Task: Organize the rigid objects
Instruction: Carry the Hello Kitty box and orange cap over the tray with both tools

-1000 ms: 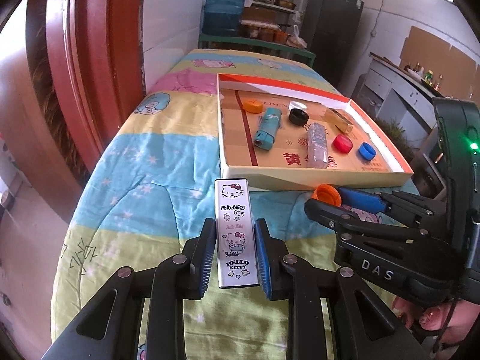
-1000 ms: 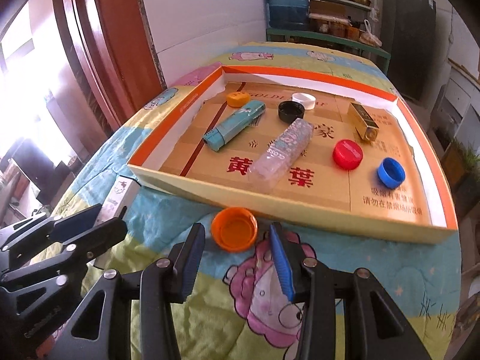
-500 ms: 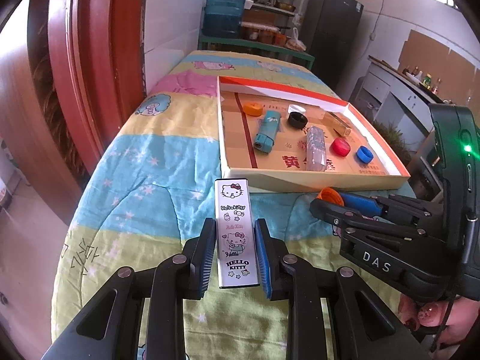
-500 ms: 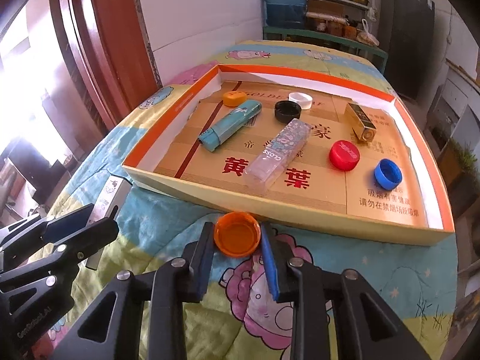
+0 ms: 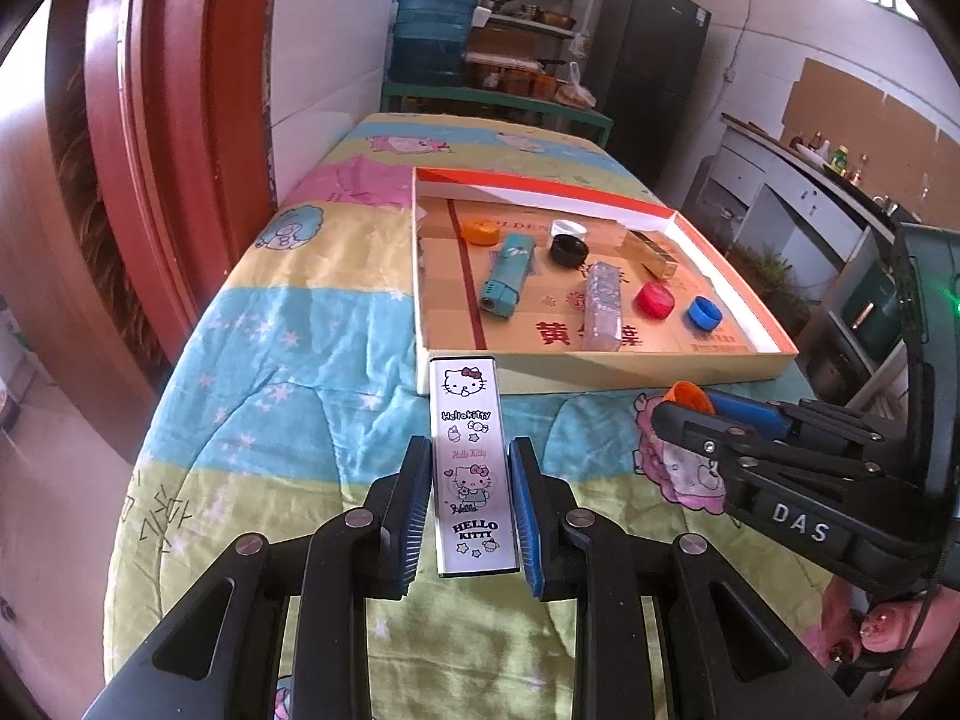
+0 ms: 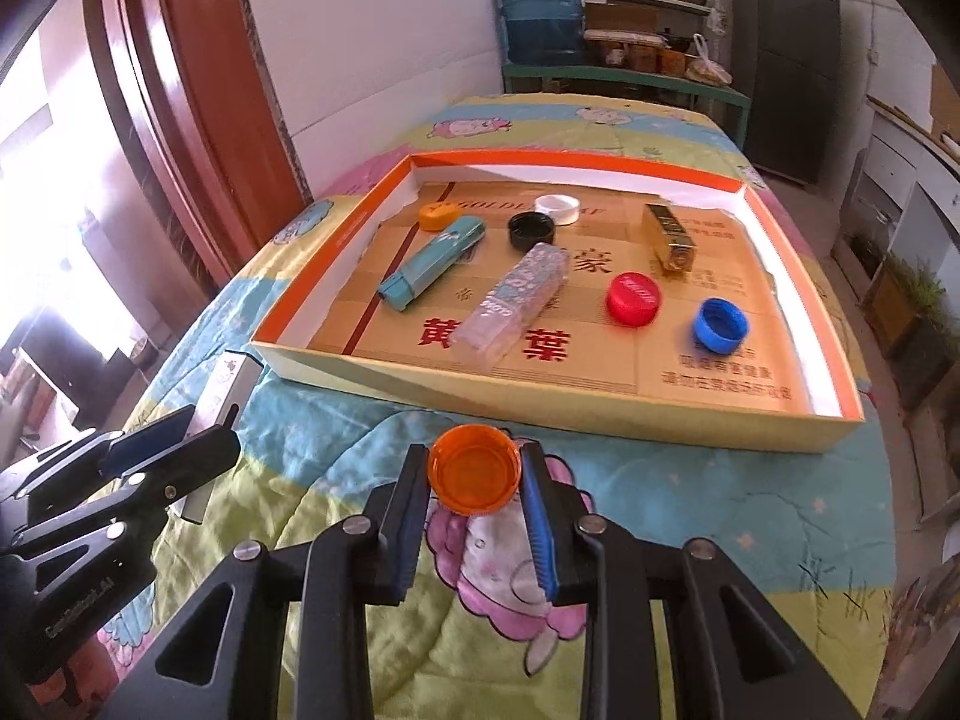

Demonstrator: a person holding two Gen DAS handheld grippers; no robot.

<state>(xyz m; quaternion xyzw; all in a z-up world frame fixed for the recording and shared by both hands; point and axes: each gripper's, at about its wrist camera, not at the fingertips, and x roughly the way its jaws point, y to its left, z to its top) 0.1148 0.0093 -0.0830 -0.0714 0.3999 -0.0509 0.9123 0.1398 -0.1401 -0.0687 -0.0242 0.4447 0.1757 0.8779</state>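
Note:
My left gripper point(image 5: 471, 462) is shut on a white Hello Kitty box point(image 5: 467, 402), holding it lengthwise just before the tray's near left corner. My right gripper point(image 6: 474, 459) is shut on an orange bottle cap point(image 6: 475, 483), open side up, a little above the quilt in front of the tray. The shallow cardboard tray point(image 6: 540, 405) with an orange rim holds a teal case point(image 6: 429, 273), a clear case point(image 6: 510, 303), a gold box point(image 6: 669, 237) and several caps. In the left wrist view the right gripper point(image 5: 690, 408) sits at the right with the cap point(image 5: 689, 395).
A cartoon-print quilt point(image 5: 282, 354) covers the table. A red-brown door frame point(image 5: 132, 138) stands along the left edge. Shelves with a blue water jug point(image 6: 540, 12) and a dark fridge point(image 6: 780, 54) stand beyond the far end. A person's hand point(image 5: 882, 630) shows at lower right.
The right gripper's jaws closed onto the orange cap and lifted it slightly off the quilt. The left gripper kept its hold on the Hello Kitty box and barely moved.

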